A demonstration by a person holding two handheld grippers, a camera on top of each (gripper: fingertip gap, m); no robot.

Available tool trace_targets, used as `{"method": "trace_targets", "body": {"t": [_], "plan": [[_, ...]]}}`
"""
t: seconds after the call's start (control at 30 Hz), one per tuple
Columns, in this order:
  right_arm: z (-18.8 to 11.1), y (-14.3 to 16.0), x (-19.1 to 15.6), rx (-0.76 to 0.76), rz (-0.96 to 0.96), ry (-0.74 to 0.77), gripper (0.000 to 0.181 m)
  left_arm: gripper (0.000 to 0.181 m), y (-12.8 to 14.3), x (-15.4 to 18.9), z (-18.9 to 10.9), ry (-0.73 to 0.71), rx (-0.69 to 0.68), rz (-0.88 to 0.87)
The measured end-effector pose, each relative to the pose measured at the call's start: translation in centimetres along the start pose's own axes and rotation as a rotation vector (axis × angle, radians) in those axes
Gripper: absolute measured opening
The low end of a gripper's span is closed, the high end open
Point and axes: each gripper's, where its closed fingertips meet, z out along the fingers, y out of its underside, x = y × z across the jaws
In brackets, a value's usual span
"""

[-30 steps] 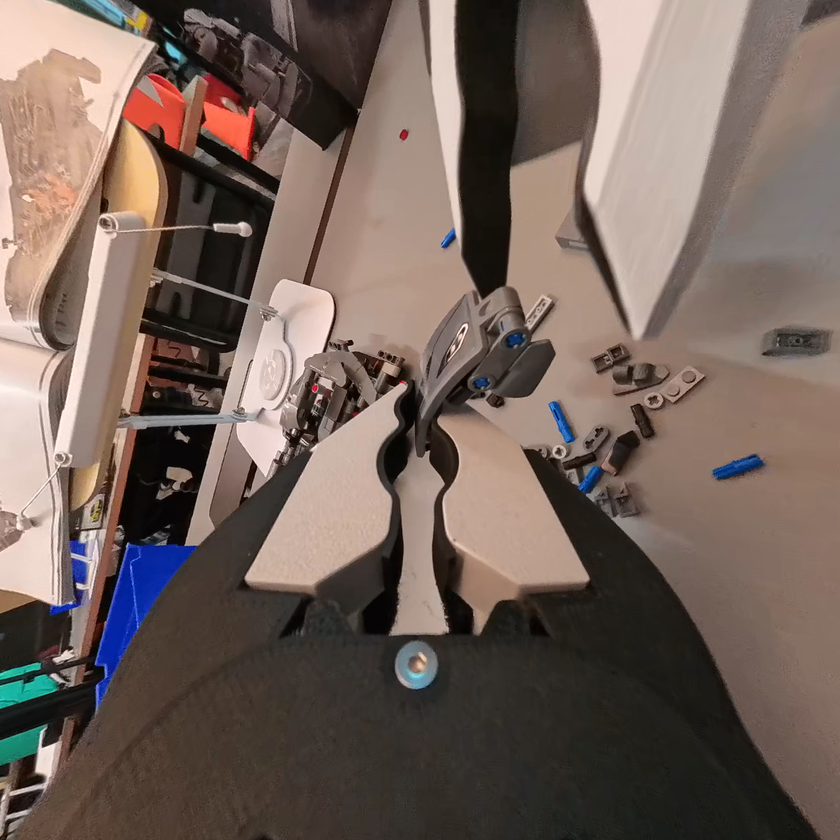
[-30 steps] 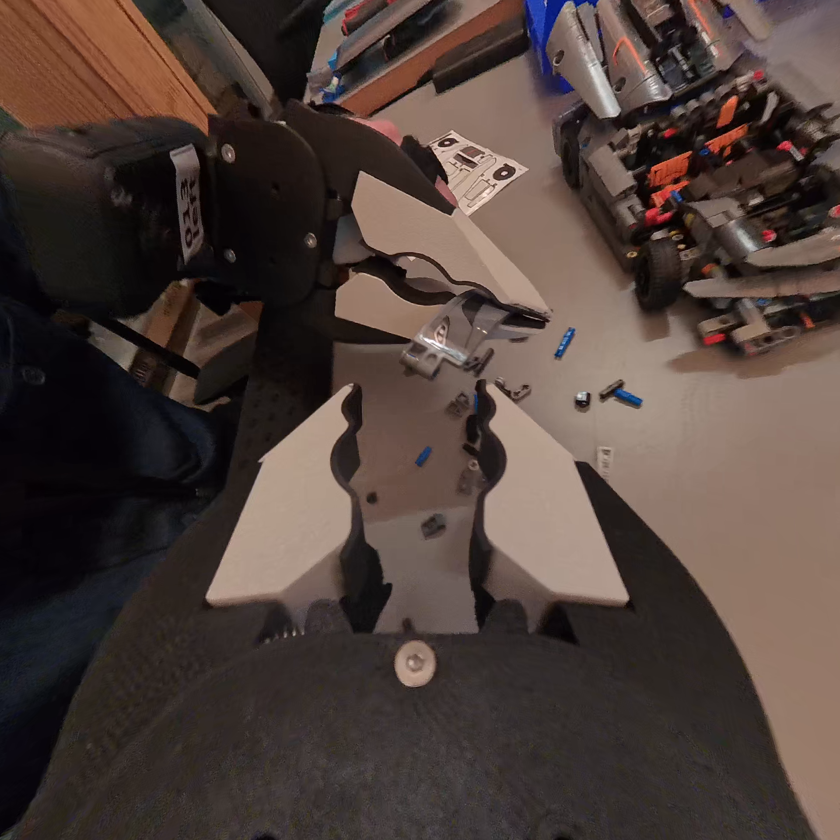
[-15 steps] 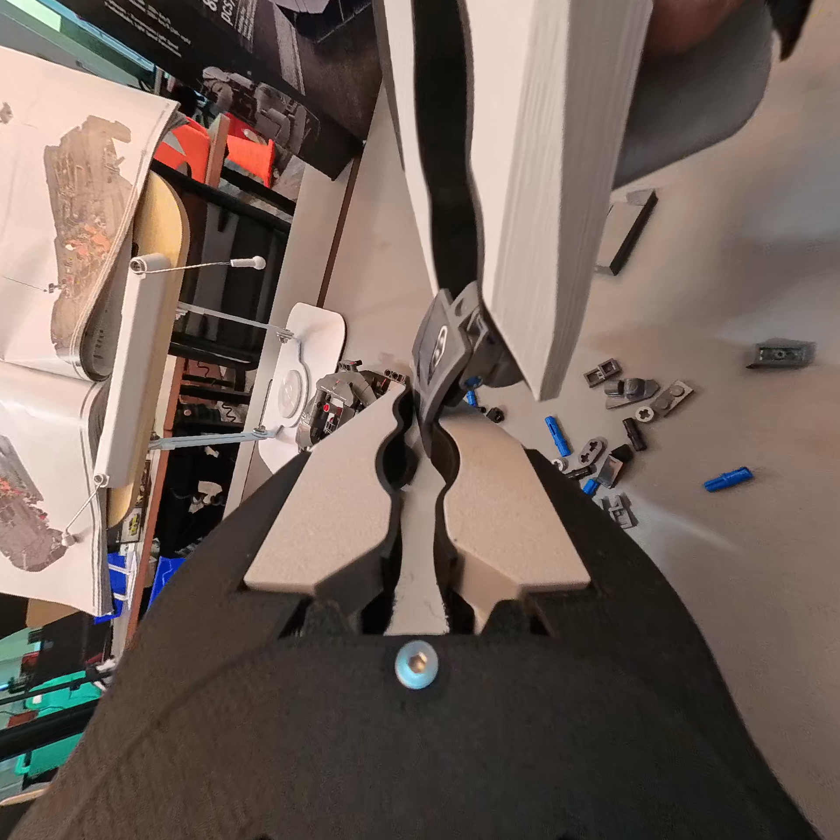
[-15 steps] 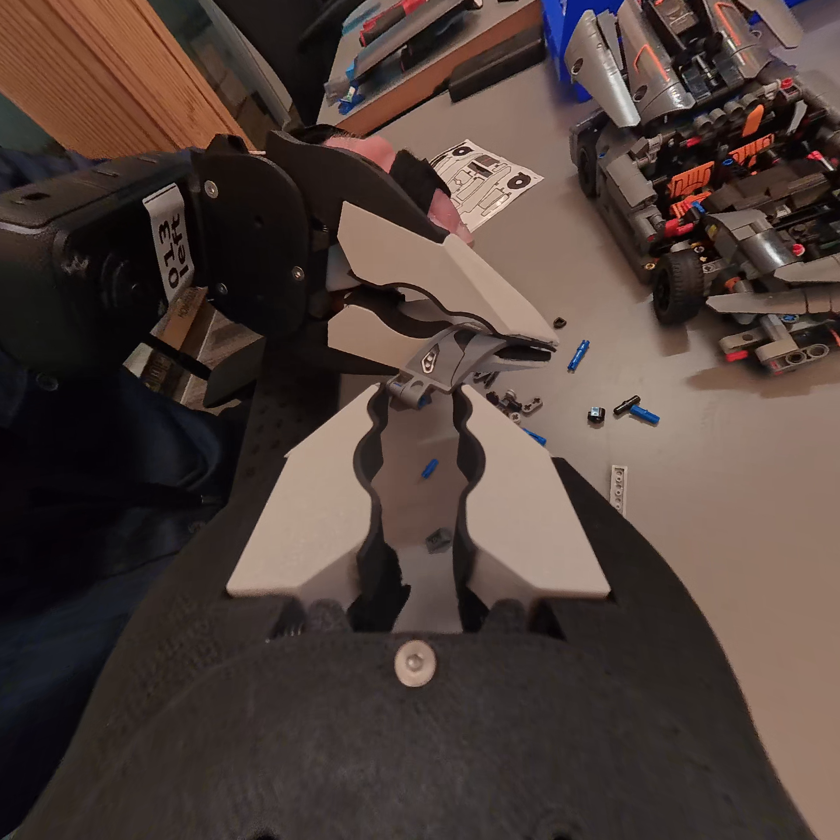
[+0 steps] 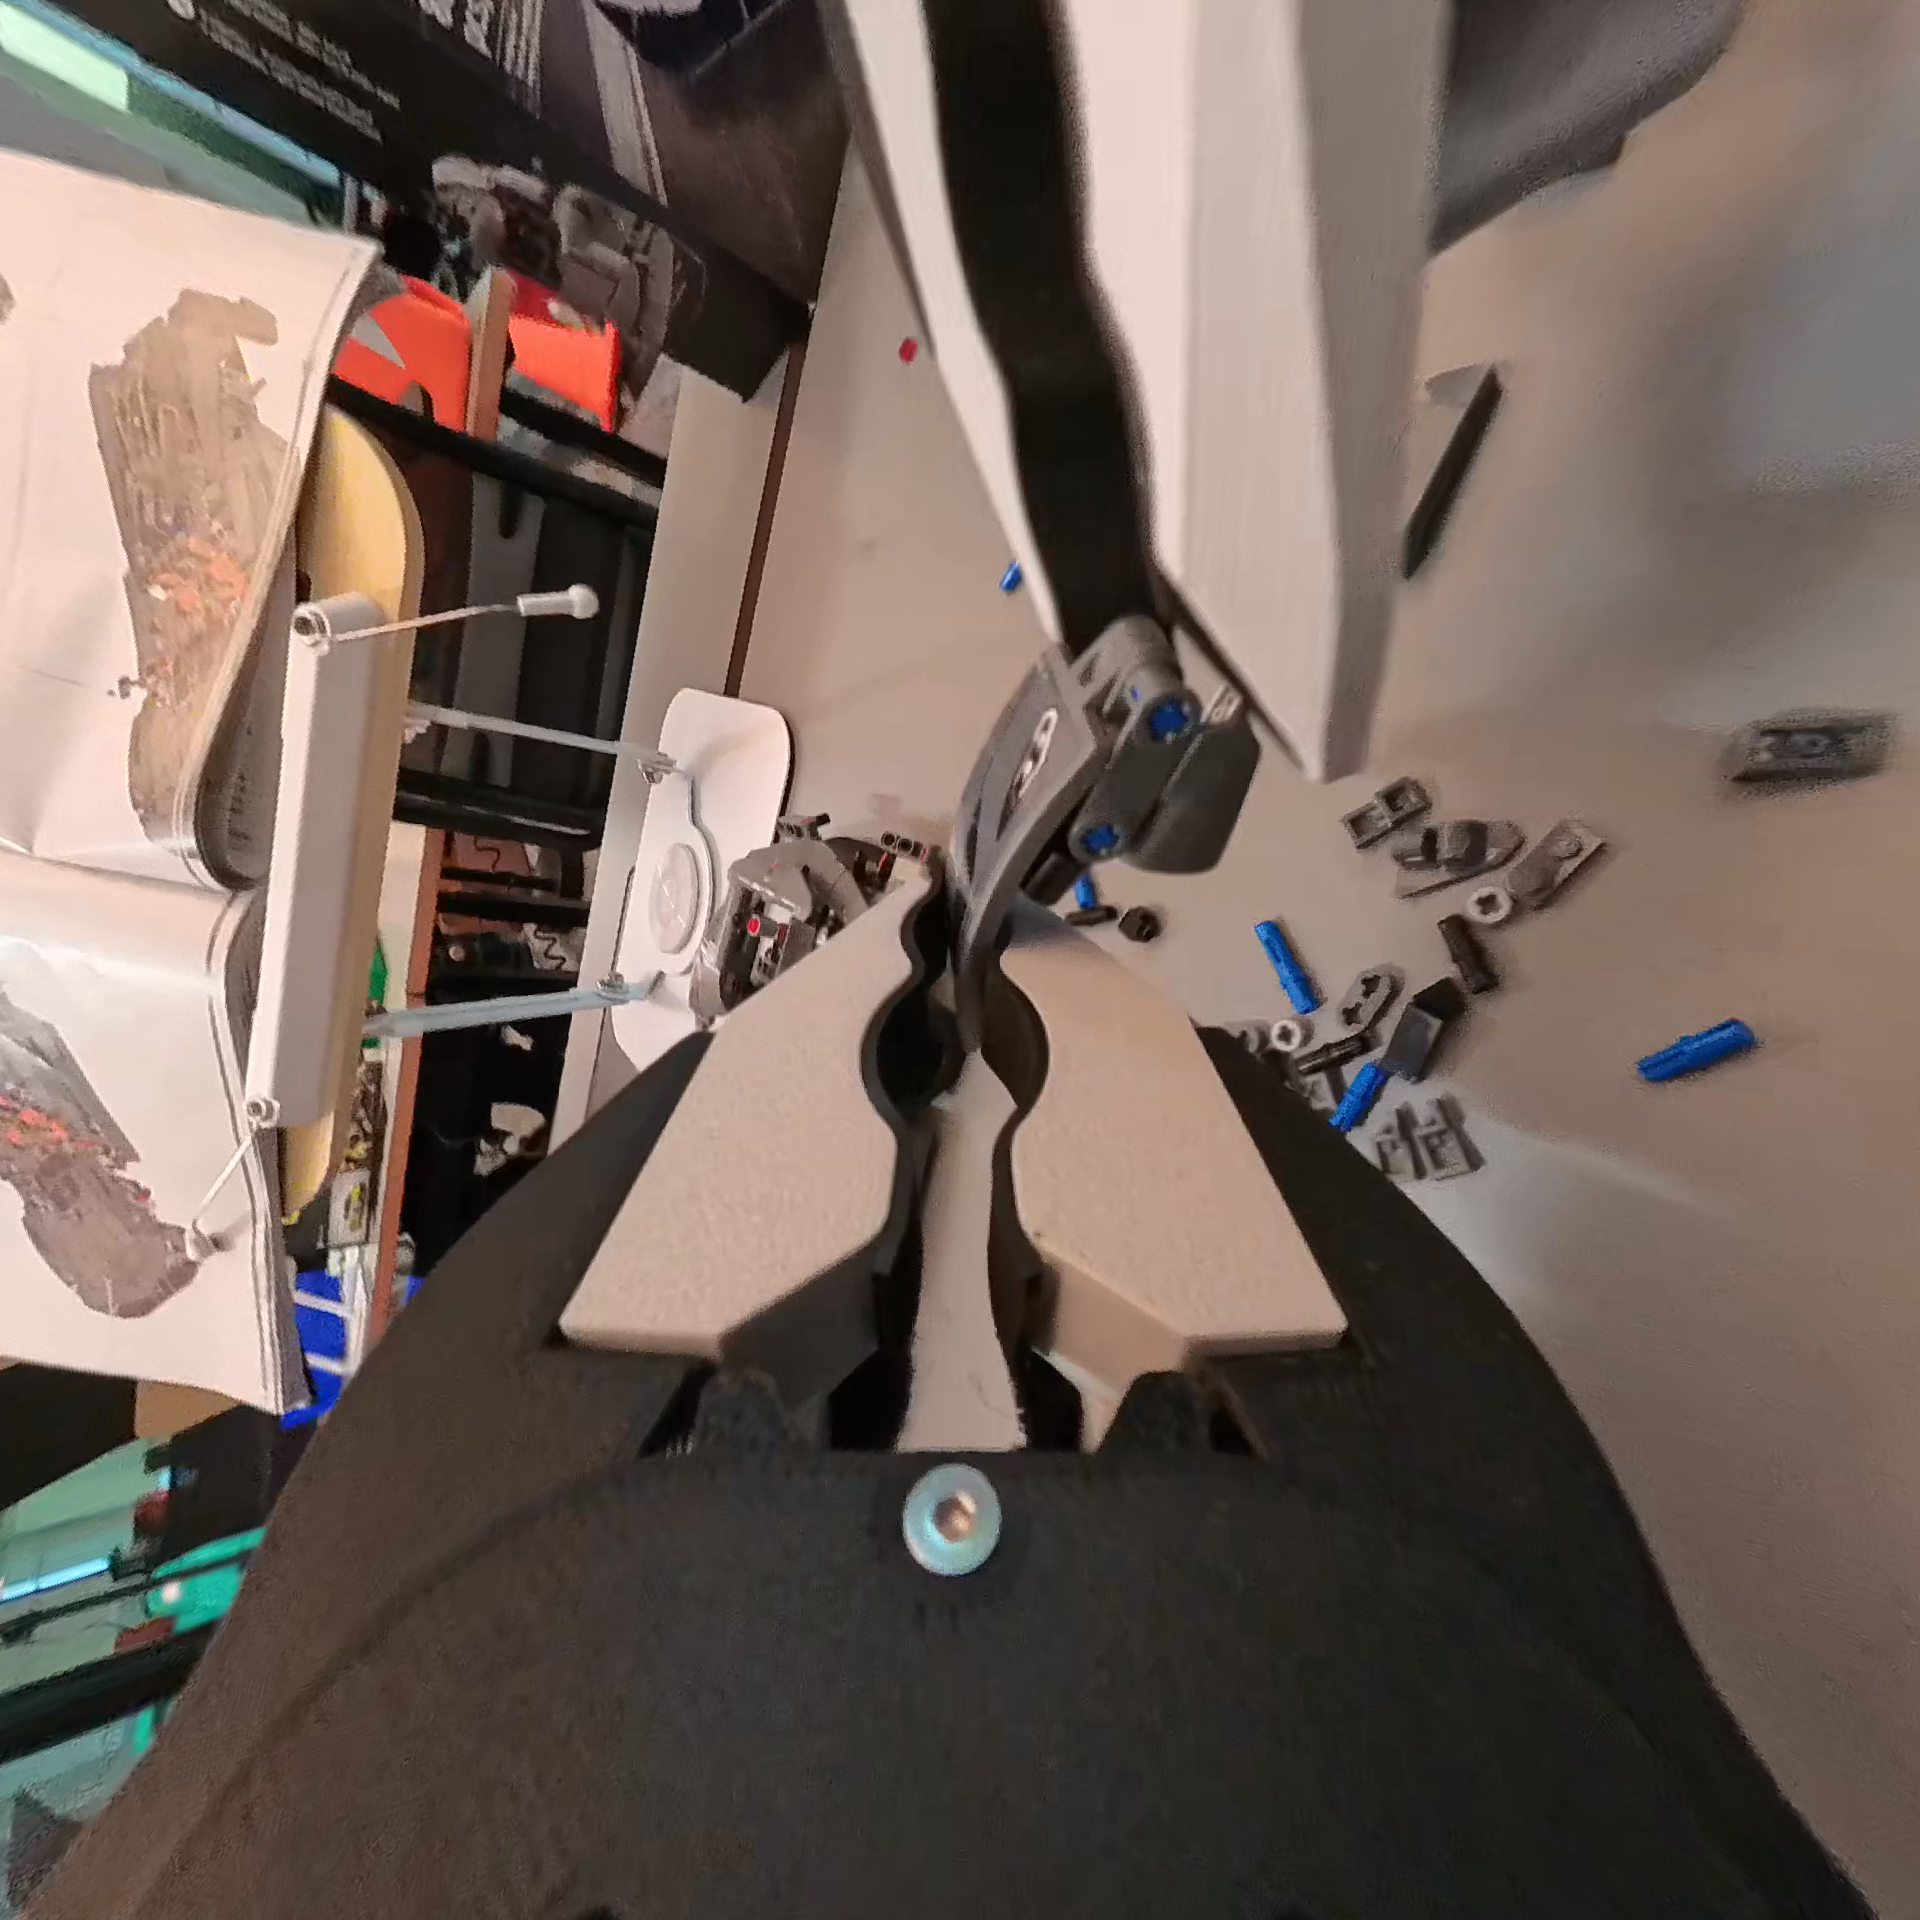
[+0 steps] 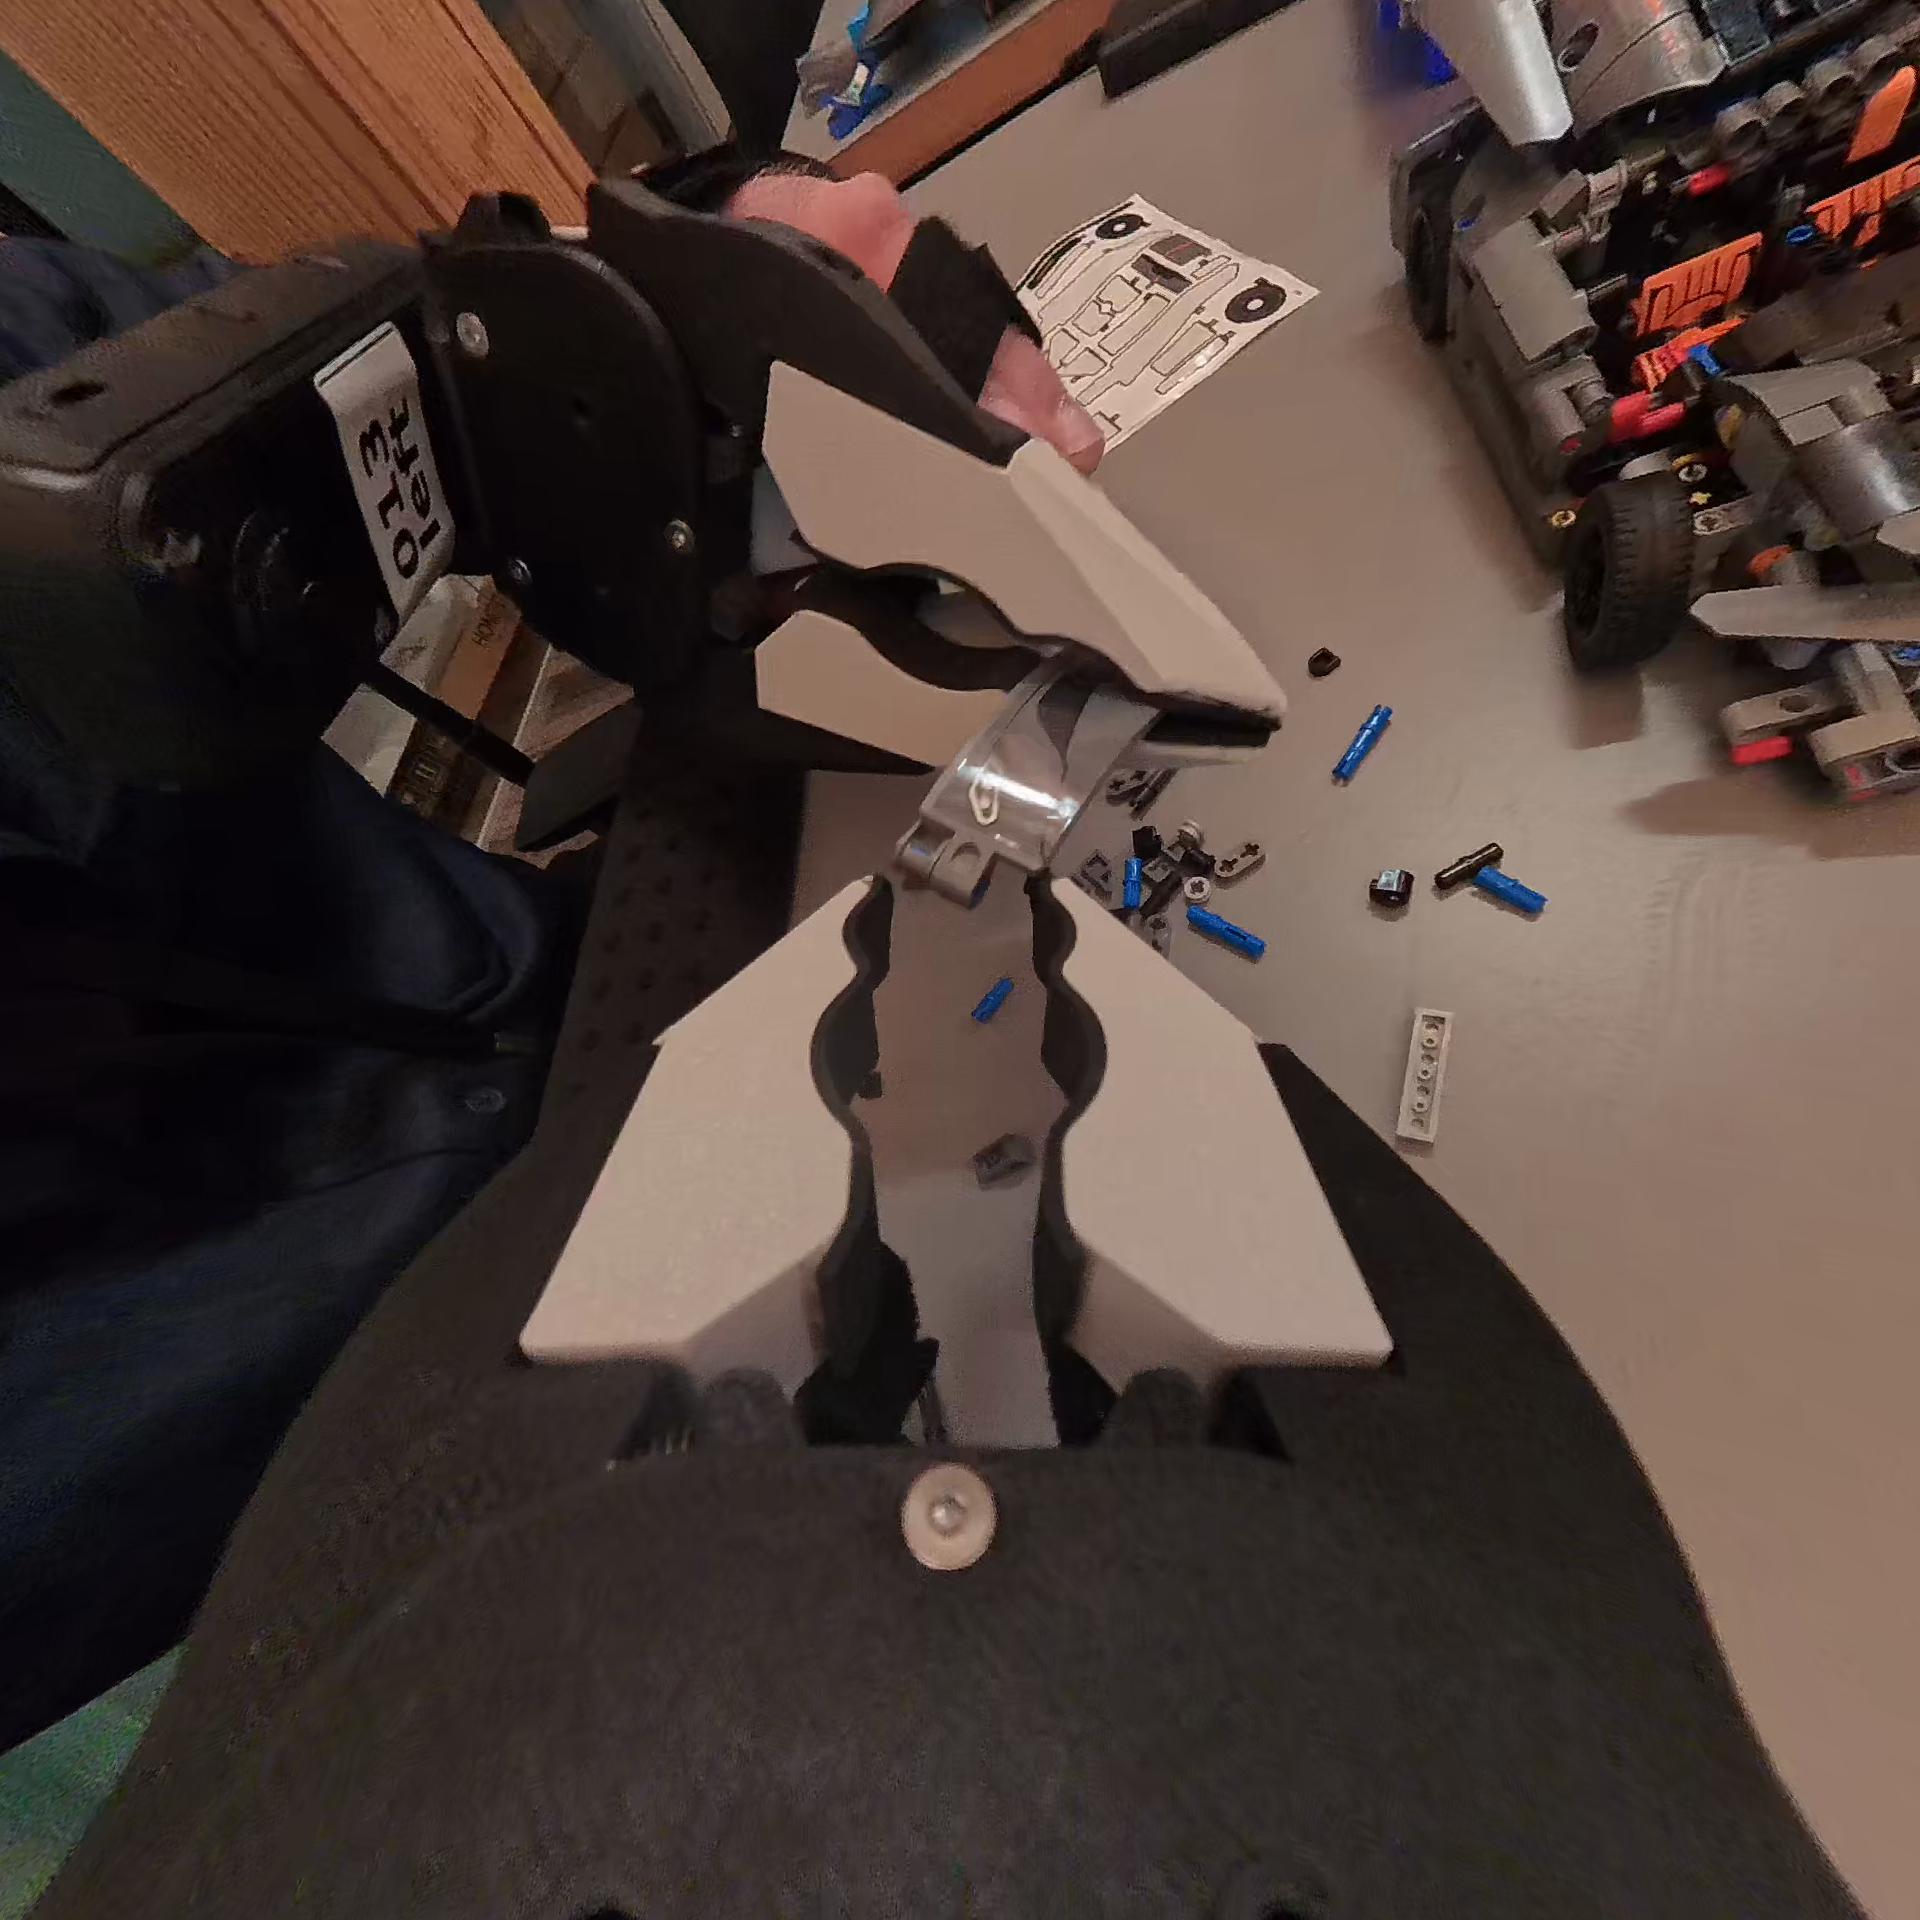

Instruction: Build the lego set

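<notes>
A grey curved lego panel piece with blue pins is held in the air between both grippers. My left gripper is shut on its lower edge. In the right wrist view the left gripper comes in from the upper left, clamped on the panel piece. My right gripper has its jaws narrowed onto the piece's free end with the pin hole. In the left wrist view the right gripper reaches down from above onto the top of the piece.
Loose dark grey parts and blue pins lie on the grey table below, and also show in the left wrist view. A part-built car, a sticker sheet and a light grey plate lie to the right. An instruction book on a stand is at left. My right fingertips sit around 6 cm from my left ones. My left tips are roughly 10 cm from the light grey plate.
My right gripper moved up to the panel piece and its jaws narrowed around the free end. The left gripper kept hold and tilted the piece more upright.
</notes>
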Motion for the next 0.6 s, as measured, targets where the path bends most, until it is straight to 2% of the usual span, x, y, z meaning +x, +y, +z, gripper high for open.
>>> {"method": "trace_targets", "body": {"t": [0.13, 0.23, 0.37, 0.6], "plan": [[0.0, -0.7, 0.6, 0.047, 0.040, 0.045, 0.035, 0.000, 1.0, -0.3, 0.4, -0.005, -0.051, -0.033], [1.0, 0.4, 0.6, -0.007, 0.063, 0.047, 0.039, 0.000, 1.0, -0.1, 0.5, 0.002, -0.062, -0.042], [1.4, 0.1, 0.4, 0.003, 0.005, 0.082, 0.015, 0.000, 0.7, 0.2, 0.5, 0.010, -0.046, -0.040], [0.7, -0.3, 0.3, 0.013, -0.024, 0.075, 0.013, 0.000, 0.3, -0.1, 0.4, 0.002, -0.002, -0.044]]}}
